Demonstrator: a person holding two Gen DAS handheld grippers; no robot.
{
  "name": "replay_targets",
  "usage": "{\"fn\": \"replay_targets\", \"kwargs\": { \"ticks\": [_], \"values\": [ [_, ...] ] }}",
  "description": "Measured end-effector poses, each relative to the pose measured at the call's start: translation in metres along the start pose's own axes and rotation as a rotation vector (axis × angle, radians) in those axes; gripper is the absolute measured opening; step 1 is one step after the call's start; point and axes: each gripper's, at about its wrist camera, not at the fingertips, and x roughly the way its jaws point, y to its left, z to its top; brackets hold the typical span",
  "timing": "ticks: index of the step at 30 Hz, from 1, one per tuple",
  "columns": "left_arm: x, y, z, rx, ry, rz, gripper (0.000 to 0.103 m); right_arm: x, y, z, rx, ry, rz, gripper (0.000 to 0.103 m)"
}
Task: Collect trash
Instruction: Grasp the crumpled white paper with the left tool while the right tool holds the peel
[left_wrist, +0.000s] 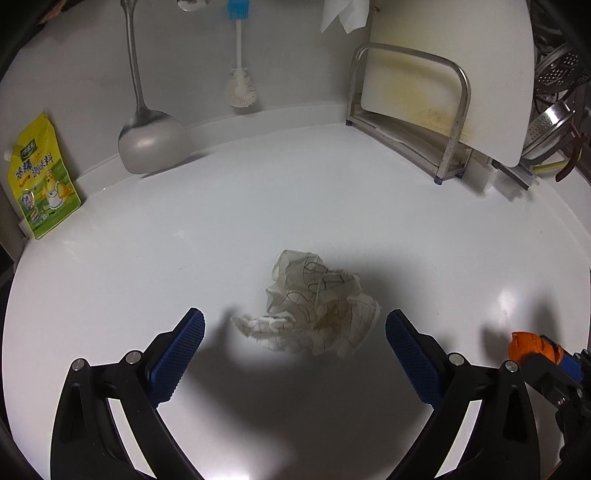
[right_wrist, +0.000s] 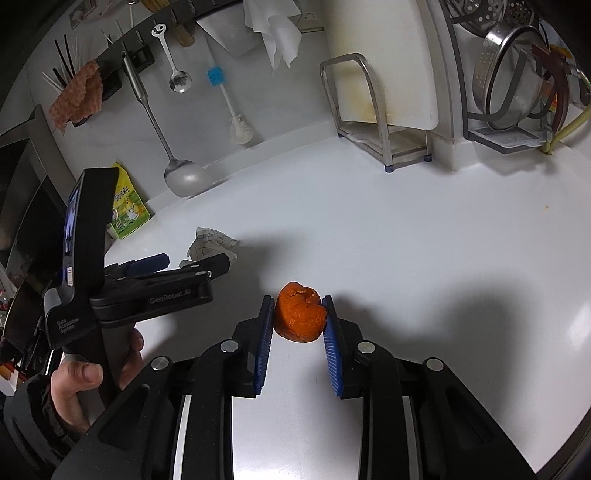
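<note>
We hold the right tongs (right_wrist: 299, 317) pinched on an orange peel (right_wrist: 300, 316), their blue pads pressing its two sides while it sits at their tips, low over the white desk (right_wrist: 406, 240); the grip looks firm enough to carry it off. Our left tongs (left_wrist: 295, 332) are spread wide and tilted down, with the crumpled paper napkin (left_wrist: 314, 310) lying on the desk between and just ahead of their pads, untouched, so a short push forward should bracket it for closing. Farther off, beyond both tongs, a yellow pouch (left_wrist: 42, 177) leans on the wall, a ladle (left_wrist: 147, 140) hangs, and a cutting board (left_wrist: 443, 74) stands in its metal rack (left_wrist: 406, 122).
</note>
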Motion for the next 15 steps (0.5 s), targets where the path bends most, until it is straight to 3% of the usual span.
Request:
{"fn": "replay_targets", "kwargs": {
  "ticks": [5,9,15],
  "values": [
    [0.01,-0.006,0.006,0.023,0.012,0.007,0.095,0.0,-0.002,0.0,0.015,0.001,0.008,0.025],
    [0.019,-0.006,0.008,0.017,0.044,-0.009,0.069,0.002,-0.001,-0.001,0.016,0.006,0.008,0.025],
    [0.011,0.0,0.003,0.003,0.018,-0.041,0.043,0.003,0.001,-0.005,0.006,0.004,-0.003,0.025]
  ]
}}
